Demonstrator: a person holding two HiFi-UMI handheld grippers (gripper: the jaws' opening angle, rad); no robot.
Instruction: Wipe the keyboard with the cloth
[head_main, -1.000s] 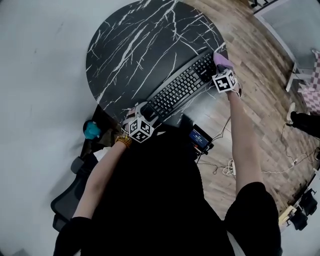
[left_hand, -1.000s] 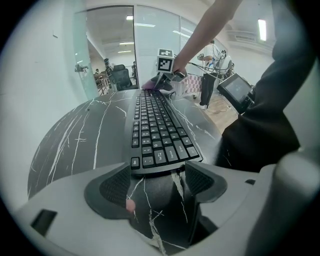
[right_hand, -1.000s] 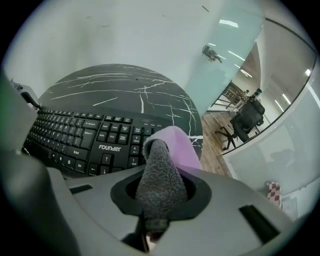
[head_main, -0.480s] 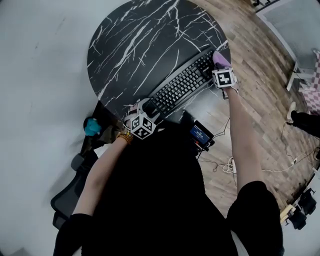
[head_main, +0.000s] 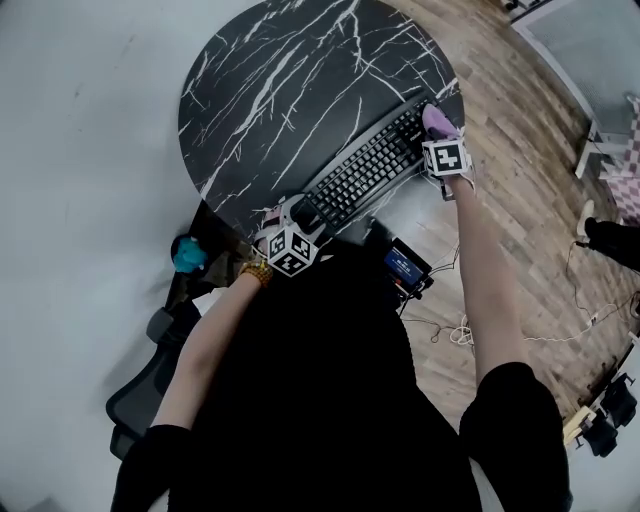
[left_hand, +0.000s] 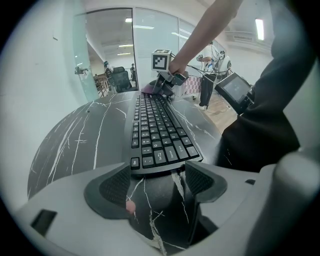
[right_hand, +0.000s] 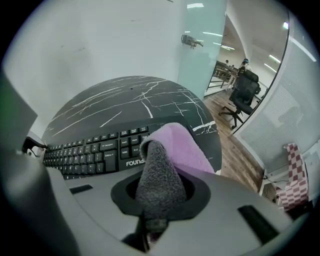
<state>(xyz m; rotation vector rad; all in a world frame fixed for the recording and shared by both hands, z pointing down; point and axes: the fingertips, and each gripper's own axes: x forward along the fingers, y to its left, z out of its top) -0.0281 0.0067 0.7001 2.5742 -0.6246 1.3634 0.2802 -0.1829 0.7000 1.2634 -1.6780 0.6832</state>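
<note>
A black keyboard (head_main: 365, 165) lies diagonally on the round black marble table (head_main: 280, 90). My right gripper (head_main: 440, 135) is at the keyboard's right end, shut on a cloth (head_main: 438, 120) that is purple on one side and grey on the other. In the right gripper view the cloth (right_hand: 160, 167) bulges out of the jaws and rests by the keyboard's (right_hand: 95, 152) end keys. My left gripper (head_main: 296, 222) is at the keyboard's left end. In the left gripper view it (left_hand: 157, 184) is open, its fingertips (left_hand: 114, 186) right at the keyboard's (left_hand: 155, 135) short edge.
The table's near edge (head_main: 345, 235) is right by the person's body. A small screen device (head_main: 404, 267) hangs at the waist. Cables (head_main: 460, 330) lie on the wooden floor at right. A teal object (head_main: 187, 254) and an office chair (head_main: 145, 385) are at lower left.
The right gripper and cloth have shifted slightly leftward over the keyboard's right end. The left gripper stays at the keyboard's left end.
</note>
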